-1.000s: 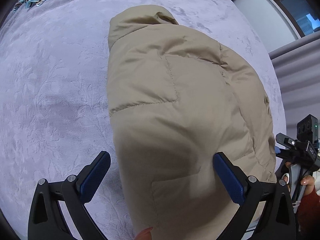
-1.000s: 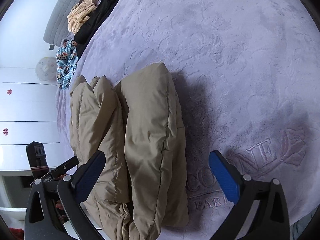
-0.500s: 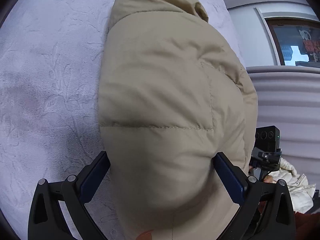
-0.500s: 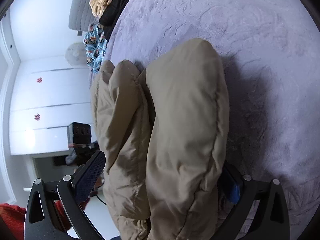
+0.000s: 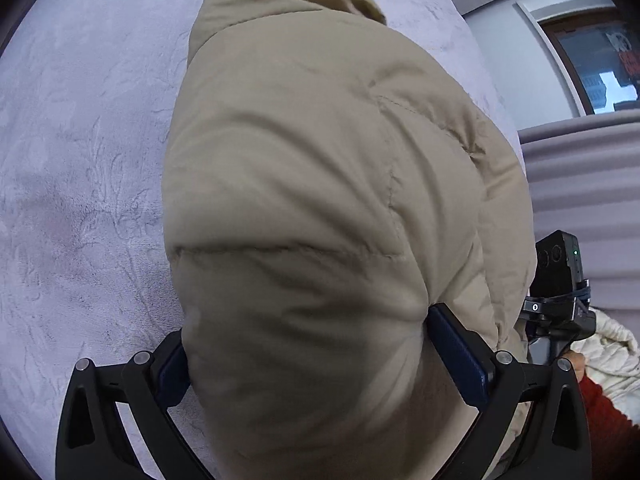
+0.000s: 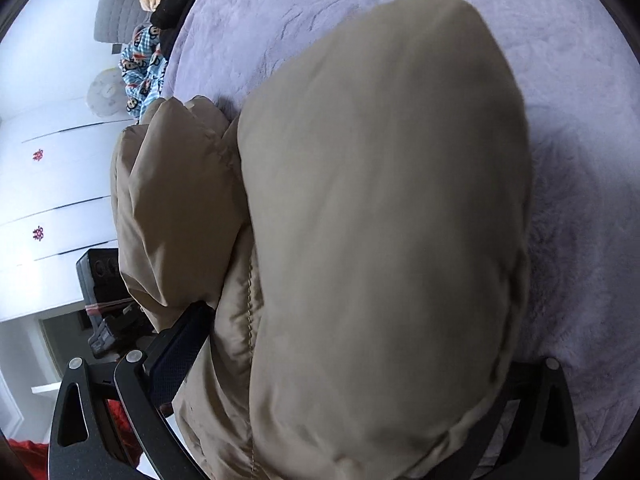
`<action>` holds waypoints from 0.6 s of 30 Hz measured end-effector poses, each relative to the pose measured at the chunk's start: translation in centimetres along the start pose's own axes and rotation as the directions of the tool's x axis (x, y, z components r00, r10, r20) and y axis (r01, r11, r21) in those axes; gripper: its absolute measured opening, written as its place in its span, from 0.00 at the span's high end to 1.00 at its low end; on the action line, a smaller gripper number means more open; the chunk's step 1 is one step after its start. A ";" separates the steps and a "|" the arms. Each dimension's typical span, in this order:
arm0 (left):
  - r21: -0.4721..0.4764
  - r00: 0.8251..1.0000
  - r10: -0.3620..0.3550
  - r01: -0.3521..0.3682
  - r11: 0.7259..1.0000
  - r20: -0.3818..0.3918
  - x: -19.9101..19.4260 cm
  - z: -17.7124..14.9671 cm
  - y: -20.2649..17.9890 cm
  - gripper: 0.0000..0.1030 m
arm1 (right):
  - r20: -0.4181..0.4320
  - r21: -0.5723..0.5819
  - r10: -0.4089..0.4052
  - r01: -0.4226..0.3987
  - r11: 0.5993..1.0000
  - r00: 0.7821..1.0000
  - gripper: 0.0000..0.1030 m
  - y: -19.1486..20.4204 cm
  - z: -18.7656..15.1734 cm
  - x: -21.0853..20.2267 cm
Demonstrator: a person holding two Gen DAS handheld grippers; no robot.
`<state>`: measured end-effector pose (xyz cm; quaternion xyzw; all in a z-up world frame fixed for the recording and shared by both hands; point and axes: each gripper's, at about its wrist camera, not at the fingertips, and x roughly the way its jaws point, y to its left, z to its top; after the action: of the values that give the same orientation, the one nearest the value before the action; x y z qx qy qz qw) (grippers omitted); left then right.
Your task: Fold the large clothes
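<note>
**Between both jaw pairs: jacket bundle now bracketed, not just approached**

Left to right.

Left gripper [image 5: 308, 354]: a second ago the beige puffer jacket [image 5: 320, 208] lay ahead of wide-open jaws with purple bedspread [image 5: 80, 160] visible between the pads. Now the padded bulk fills the whole gap. Both blue pads press into fabric, and the right-hand pad dents the quilting. The jaws are wide but clamped on the jacket rather than empty.

Right gripper [image 6: 360, 364]: same change. The folded jacket [image 6: 380, 220] has gone from ahead of the jaws to wedged between them. The left pad is buried against the fabric. The right pad is hidden behind the bulge, so I infer contact there without seeing it.

Meaning: probably a two-ended grab on an already folded bundle, either to lift and move it or to make one more fold. The puffy fill may spring back or slip out of a shallow pinch.

View differences:
- Left wrist shows the smooth quilted top panel, the collar end beyond the jaws, and the other gripper outside its right jaw.
- Right wrist shows the stacked layers edge-on, at least two folds left of the main bulge, plus a clothes pile [image 6: 160, 12] far beyond the jaws.
</note>
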<state>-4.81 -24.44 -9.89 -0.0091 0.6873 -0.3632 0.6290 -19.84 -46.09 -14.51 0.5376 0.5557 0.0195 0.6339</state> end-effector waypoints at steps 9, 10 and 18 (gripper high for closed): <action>0.086 0.995 0.044 -0.052 0.995 0.092 -3.0 -0.8 -3.8 0.36 | 0.047 -0.018 0.037 -0.036 0.999 0.998 0.45 1.6 -1.2 -1.6; 0.090 0.994 0.038 -0.047 0.995 0.102 -3.5 -0.8 -4.1 0.36 | 0.049 -0.038 0.038 -0.036 0.999 0.998 0.50 2.3 -1.3 -1.7; 0.070 0.974 -0.003 -0.013 0.997 0.227 -9.4 0.6 -1.7 0.37 | 0.076 -0.169 0.082 -0.068 0.983 0.994 0.54 9.3 -0.9 -1.4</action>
<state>-3.10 -21.51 -0.92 -0.0264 0.5973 -0.3826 0.7044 -15.74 -42.46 -6.84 0.5039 0.5049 0.0676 0.6976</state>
